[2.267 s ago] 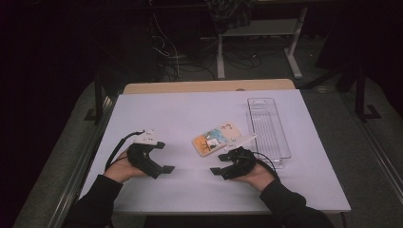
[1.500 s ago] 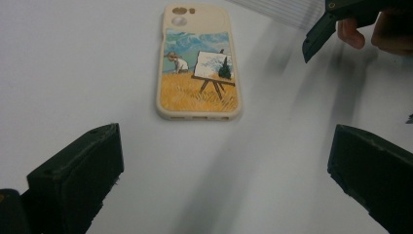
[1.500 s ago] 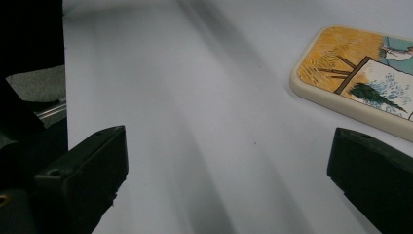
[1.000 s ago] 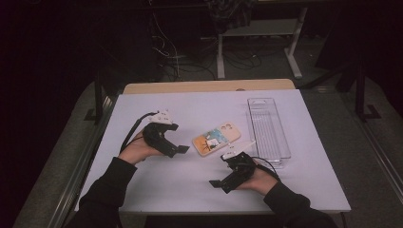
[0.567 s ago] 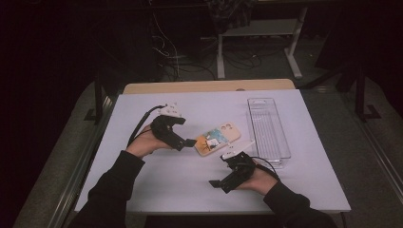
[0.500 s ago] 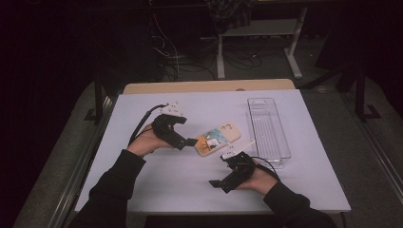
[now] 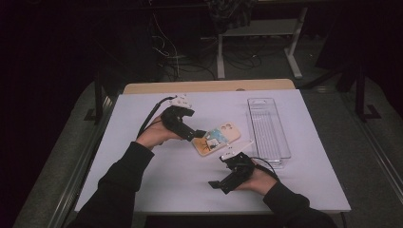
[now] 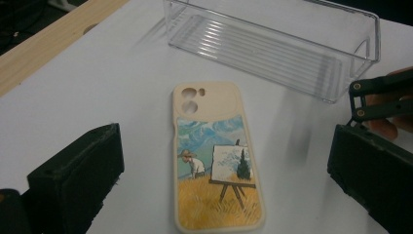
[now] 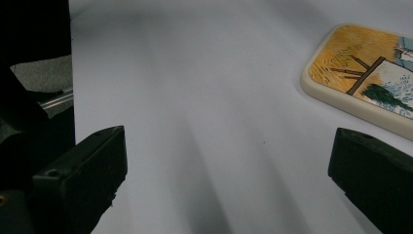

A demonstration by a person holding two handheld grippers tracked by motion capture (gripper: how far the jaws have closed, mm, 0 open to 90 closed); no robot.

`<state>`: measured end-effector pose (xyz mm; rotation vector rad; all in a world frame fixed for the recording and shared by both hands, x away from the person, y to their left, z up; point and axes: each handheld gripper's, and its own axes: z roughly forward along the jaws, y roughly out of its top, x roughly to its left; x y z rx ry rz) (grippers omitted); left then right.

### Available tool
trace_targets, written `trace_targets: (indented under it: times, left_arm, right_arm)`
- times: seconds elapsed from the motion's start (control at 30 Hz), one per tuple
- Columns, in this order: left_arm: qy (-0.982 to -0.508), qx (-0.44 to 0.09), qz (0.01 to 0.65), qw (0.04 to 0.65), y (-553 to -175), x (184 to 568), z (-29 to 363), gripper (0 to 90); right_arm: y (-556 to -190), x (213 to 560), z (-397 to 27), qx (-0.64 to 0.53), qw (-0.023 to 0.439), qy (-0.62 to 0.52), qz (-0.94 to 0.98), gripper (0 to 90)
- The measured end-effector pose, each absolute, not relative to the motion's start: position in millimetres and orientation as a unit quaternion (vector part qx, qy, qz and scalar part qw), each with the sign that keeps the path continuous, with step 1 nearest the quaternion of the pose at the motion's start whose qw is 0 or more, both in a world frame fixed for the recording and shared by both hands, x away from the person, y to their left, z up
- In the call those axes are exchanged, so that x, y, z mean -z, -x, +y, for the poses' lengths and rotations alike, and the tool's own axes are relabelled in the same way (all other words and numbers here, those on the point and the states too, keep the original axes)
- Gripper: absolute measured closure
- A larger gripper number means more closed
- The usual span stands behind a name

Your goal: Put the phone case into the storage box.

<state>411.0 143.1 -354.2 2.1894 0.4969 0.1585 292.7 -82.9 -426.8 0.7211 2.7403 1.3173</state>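
Phone case [image 8: 216, 158] flat on table, between wide-apart jaws of left hand-held gripper [image 8: 219, 180], untouched

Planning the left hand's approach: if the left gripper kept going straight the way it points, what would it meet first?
Most likely the phone case, lying flat between the open jaws of the left gripper; the clear bin sits beyond it.

Left tool [image 7: 199, 134] at phone case [image 7: 217, 138] edge; right tool [image 7: 219, 185] apart, near clear tray [image 7: 267, 128].
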Motion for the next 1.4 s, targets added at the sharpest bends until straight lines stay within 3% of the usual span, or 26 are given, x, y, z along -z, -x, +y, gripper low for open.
trace_targets:
  times: [0.83, 1.4]
  left_arm:
    - [-0.881, -0.073, 0.191, 0.426, -436.7, 343.4, 99.6, 0.0]
    - [-0.885, -0.077, 0.196, 0.415, -438.1, 349.4, 95.3, 0.0]
  right_arm:
    - [-292.1, 427.7, -81.8, -0.42, 0.008, -0.229, 0.878, 0.3]
    - [-291.4, 428.8, -80.4, -0.416, 0.005, -0.224, 0.881, 0.3]
